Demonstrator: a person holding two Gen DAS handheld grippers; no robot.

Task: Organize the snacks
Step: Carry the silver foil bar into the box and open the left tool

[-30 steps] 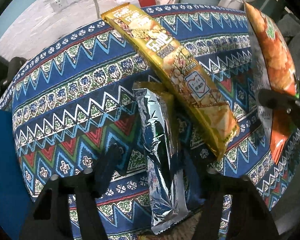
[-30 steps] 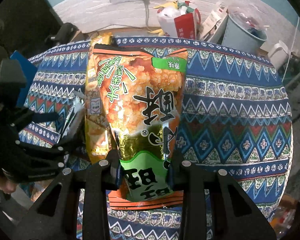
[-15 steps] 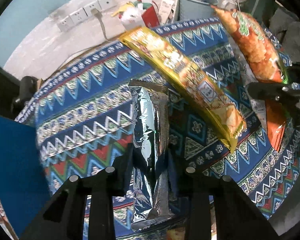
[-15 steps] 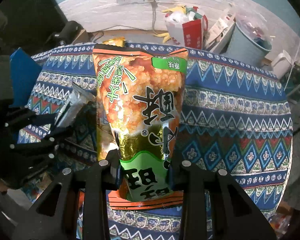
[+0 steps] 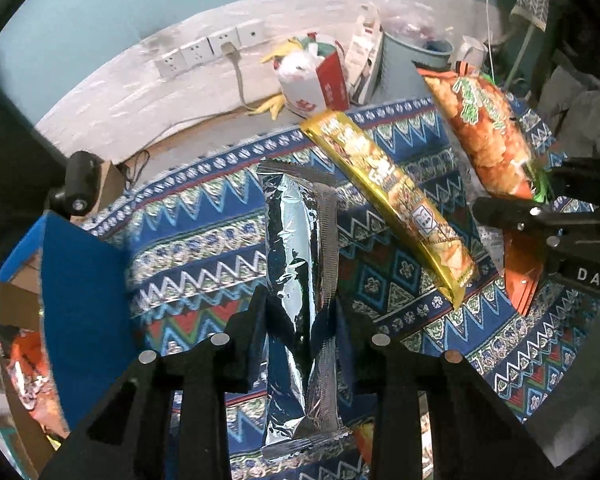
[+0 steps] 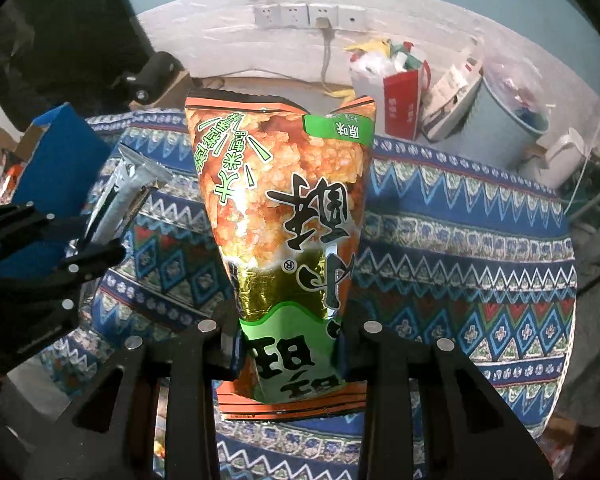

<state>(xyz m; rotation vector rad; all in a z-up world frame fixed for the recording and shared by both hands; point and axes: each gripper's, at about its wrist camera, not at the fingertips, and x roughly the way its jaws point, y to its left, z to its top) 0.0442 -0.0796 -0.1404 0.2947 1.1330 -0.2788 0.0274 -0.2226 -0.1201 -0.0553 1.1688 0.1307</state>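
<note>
Meanwhile, the left gripper (image 5: 300, 320) is pinched on a silver foil snack pack (image 5: 298, 264), its fingers (image 5: 256, 320) pressing both sides of the pack near its lower half, so the pack hangs above the patterned tablecloth (image 5: 204, 240). Just beside it, a long yellow snack pack (image 5: 392, 204) lies diagonally on the cloth. The right gripper (image 6: 288, 352) is clamped on the lower part of an orange and green rice cracker bag (image 6: 284, 216), held upright over the cloth. A blue box (image 5: 84, 300) stands at the table's left edge.
</note>
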